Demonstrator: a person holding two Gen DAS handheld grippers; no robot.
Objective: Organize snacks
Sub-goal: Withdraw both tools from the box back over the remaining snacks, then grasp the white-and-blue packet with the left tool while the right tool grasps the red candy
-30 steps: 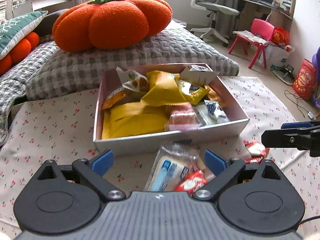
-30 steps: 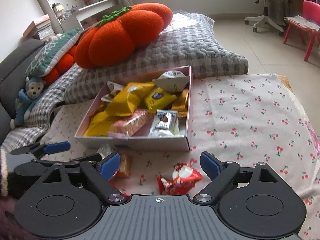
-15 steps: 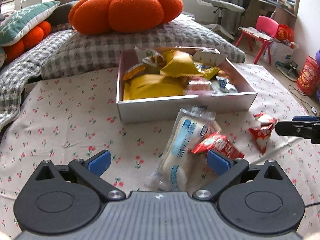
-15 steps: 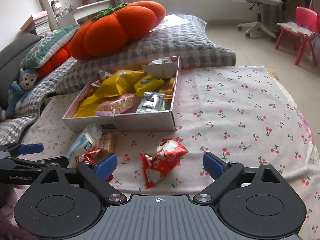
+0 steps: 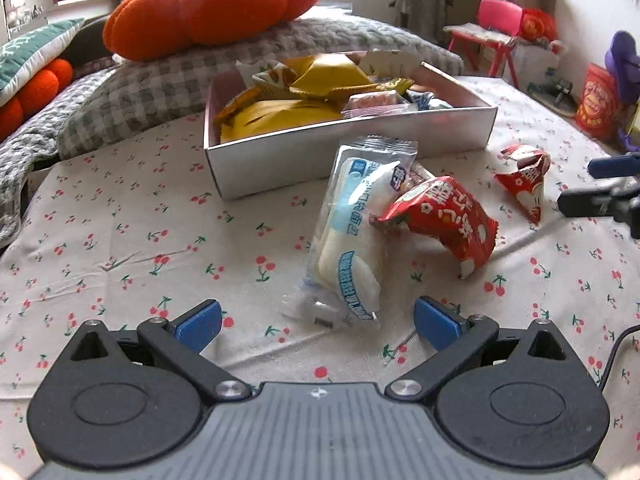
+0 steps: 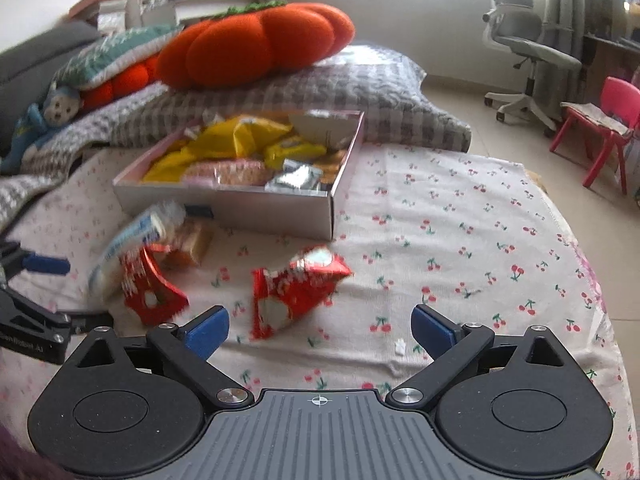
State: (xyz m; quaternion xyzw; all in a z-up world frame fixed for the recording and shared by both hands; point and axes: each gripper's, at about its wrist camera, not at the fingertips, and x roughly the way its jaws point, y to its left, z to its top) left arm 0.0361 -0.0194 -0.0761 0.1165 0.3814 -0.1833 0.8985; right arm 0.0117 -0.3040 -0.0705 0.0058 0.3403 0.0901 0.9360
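A shallow white box (image 5: 352,148) full of yellow and silver snack packets sits on a cherry-print cloth (image 5: 120,240), backed by a grey checked cushion (image 5: 160,84) with an orange pumpkin pillow (image 5: 216,4) on top. In front of the box lie the loose snacks: a clear packet with blue lettering (image 5: 352,236), a red packet (image 5: 444,216) leaning against it, and a second red packet (image 6: 296,292) further to the right. A small tan wrapper (image 6: 192,244) lies by the box wall, though blur makes it hard to say what it is.

The left gripper (image 5: 318,320) hangs spread wide and empty, the near end of the clear packet just ahead of its blue pads. The right gripper (image 6: 320,326) is also released; its jaws have just been opening, and the second red packet's lower end lies between them, untouched.

Compared with a second ago, both cameras sit lower and nearer the cloth, so the loose packets loom larger and the box has receded.
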